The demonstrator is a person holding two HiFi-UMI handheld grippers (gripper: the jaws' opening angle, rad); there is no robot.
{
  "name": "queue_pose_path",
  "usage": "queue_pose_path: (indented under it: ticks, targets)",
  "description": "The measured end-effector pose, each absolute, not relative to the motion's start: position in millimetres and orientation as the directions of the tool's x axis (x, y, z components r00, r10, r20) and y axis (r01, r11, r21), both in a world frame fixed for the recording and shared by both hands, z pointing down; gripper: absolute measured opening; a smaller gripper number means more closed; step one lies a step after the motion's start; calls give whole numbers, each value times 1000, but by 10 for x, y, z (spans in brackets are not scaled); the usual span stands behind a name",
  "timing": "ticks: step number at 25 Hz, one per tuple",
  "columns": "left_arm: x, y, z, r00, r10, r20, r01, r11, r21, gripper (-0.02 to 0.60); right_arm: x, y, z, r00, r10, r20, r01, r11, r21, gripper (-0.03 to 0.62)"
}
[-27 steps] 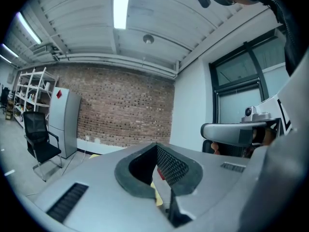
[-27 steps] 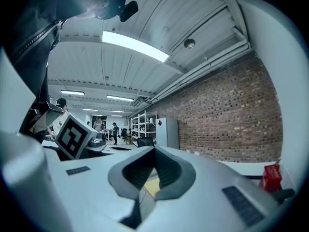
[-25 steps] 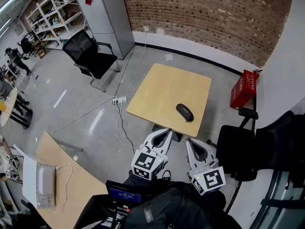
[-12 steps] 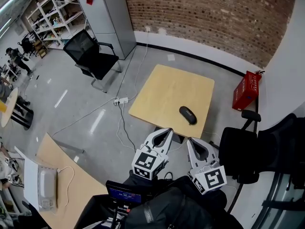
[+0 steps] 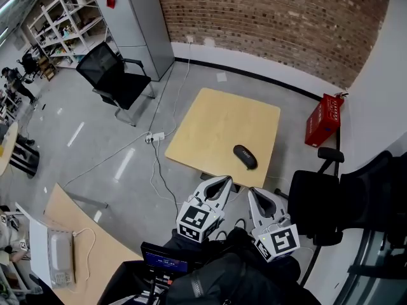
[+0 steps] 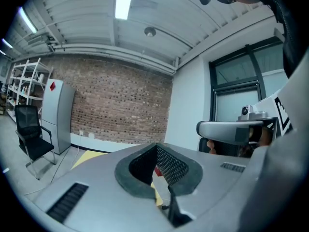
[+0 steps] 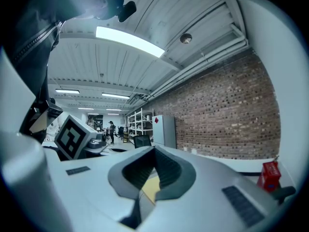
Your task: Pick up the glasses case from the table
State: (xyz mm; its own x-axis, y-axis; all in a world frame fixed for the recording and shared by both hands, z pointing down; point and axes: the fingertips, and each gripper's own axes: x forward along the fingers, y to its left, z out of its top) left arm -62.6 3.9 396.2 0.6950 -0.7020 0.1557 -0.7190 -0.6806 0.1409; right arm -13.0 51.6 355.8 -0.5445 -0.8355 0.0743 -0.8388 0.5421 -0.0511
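The black oval glasses case (image 5: 245, 157) lies near the front right corner of the square wooden table (image 5: 216, 122) in the head view. My left gripper (image 5: 224, 180) and right gripper (image 5: 254, 191) hover side by side in front of the table's near edge, a short way from the case and touching nothing. Both point at the table. In the left gripper view the left gripper (image 6: 157, 151) has its jaws together with nothing held. The right gripper (image 7: 154, 152) is likewise shut and empty in its own view. A sliver of yellow table shows through each gap.
A black office chair (image 5: 316, 202) stands just right of the grippers, with a red box (image 5: 323, 119) on the floor beyond it. Another black chair (image 5: 111, 75) and a grey cabinet (image 5: 133, 21) are far left. Cables (image 5: 156, 136) lie on the floor. A second wooden table (image 5: 82, 230) sits lower left.
Both grippers have eased slightly toward the table's near edge, side by side. Their jaws stayed shut. The case has not moved on the table.
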Motion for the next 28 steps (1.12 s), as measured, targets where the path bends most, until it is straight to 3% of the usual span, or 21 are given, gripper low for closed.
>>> queue_pose_path:
  ticks: [28]
  targets:
    - [50,-1546,3777,639,-750,173,-769,-632,100,0,629,-1175,3569,-608,-792,48,-793,603,-89,3]
